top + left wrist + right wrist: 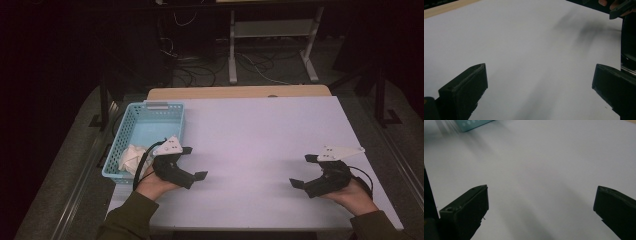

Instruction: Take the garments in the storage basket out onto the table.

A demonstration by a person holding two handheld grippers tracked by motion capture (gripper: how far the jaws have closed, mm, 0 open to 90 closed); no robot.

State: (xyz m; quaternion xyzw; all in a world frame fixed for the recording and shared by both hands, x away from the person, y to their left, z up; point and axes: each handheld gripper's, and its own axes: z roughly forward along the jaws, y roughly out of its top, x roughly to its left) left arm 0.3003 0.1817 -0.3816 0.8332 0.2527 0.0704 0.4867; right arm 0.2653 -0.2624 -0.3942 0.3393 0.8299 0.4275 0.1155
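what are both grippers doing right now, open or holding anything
left gripper: jaws open, nothing between them, over the white table.
right gripper: jaws open, nothing between them.

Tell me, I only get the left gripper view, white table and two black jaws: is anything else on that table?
Observer: Yes, a light blue basket sits at the table's left edge.
Operator: Empty?
Observer: No, a crumpled white cloth lies in its near end.
Operator: Who holds it?
Observer: Nobody; the left gripper, beside the basket, stands open with nothing between its jaws.
Operator: And the other?
Observer: The right gripper is open too, over bare table.
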